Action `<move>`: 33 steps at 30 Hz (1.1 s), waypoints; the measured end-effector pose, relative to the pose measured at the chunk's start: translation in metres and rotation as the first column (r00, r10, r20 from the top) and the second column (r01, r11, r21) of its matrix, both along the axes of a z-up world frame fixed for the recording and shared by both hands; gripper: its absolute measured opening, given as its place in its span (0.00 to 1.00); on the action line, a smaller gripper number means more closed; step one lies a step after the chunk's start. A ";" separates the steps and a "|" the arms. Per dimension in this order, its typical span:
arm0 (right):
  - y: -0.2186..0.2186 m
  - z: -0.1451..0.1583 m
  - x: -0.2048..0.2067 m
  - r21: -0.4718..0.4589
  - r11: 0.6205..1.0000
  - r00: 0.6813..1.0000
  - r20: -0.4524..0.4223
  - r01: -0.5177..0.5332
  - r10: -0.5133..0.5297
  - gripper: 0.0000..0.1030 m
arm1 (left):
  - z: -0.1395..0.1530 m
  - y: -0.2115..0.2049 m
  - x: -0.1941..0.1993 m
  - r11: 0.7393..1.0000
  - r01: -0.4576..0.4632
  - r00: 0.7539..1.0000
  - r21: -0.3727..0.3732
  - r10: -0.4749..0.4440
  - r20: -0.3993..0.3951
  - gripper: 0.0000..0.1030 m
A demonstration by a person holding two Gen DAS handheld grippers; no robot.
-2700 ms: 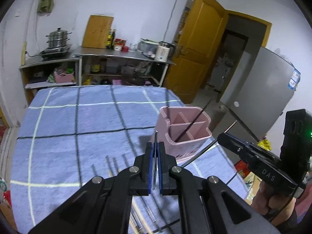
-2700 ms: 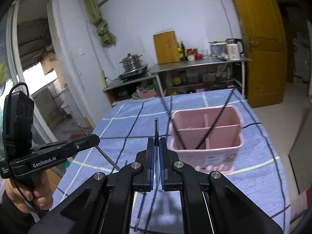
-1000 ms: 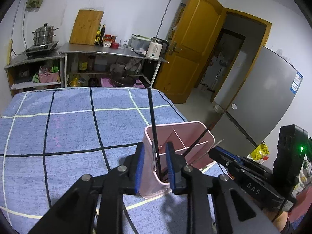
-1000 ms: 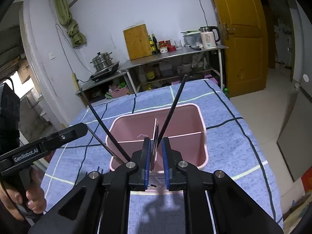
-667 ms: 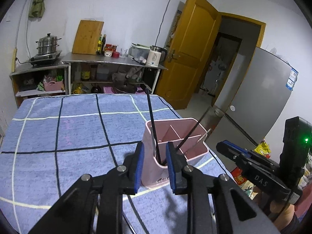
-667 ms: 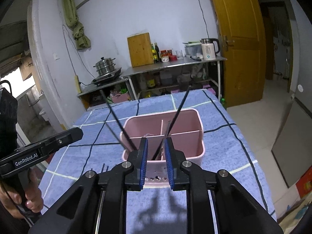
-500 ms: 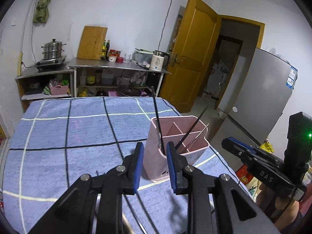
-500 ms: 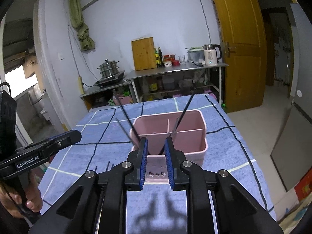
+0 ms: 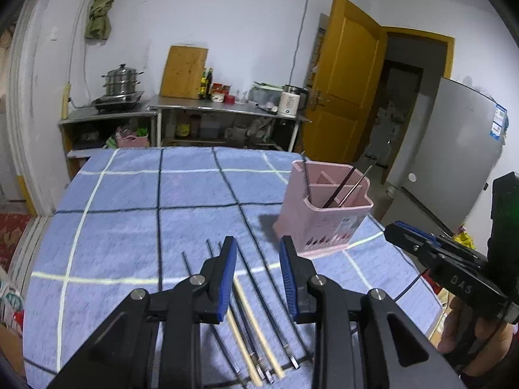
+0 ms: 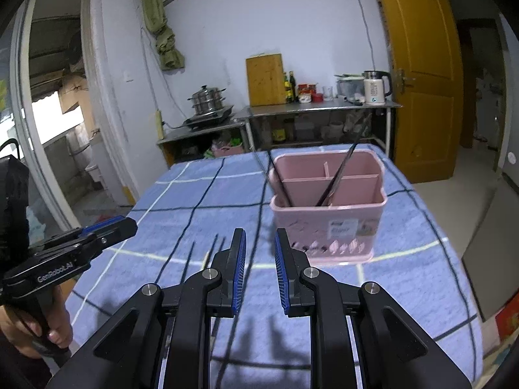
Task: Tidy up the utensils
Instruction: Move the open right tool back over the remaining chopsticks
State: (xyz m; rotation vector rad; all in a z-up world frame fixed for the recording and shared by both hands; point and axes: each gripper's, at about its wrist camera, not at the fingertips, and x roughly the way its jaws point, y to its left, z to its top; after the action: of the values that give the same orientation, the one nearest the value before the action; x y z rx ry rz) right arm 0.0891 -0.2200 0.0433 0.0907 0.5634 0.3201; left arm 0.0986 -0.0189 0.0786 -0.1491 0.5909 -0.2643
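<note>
Above the desk's (image 9: 113,227) near edge, the left tongs (image 9: 256,253) and right tongs (image 10: 259,243) are a little open, holding nothing. Chopsticks (image 9: 256,295) lie below; the pink holder (image 10: 327,214) stands near the right edge.

One pink utensil holder (image 9: 327,223) w/ three compartments stands on the checked desk (image 9: 129,220). Three chopsticks (image 9: 337,191) lean inside it: two dark, one metallic. On the cloth lie approx. seven more loose chopsticks (image 9: 259,304): two pale wooden, the rest dark; exact no. hard to tell behind the grippers. Two grippers in view, left (image 9: 257,275) and right (image 10: 259,270), one per hand.
</note>
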 end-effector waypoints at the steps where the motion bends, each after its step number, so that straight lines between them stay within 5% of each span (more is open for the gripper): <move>1: 0.004 -0.003 -0.002 -0.008 1.000 1.000 -0.005 -0.005 0.005 0.18 | -0.003 0.003 -0.003 1.000 -0.007 1.000 0.000 0.007 -0.003 0.28; 19: 0.032 -0.024 -0.005 -0.029 0.998 0.997 -0.048 -0.063 0.061 0.18 | -0.033 0.024 -0.015 0.998 -0.067 0.997 -0.006 0.066 -0.045 0.28; 33: 0.053 -0.055 0.024 -0.042 0.994 0.989 -0.109 -0.100 0.095 0.18 | -0.072 0.033 0.010 0.995 -0.101 0.989 -0.004 0.100 -0.110 0.28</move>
State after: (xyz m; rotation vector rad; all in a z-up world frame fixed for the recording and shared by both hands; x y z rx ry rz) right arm 0.1135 -0.1670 -0.0115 0.0342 0.6829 0.3986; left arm 0.1088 0.0145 0.0062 -0.2035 0.6896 -0.1620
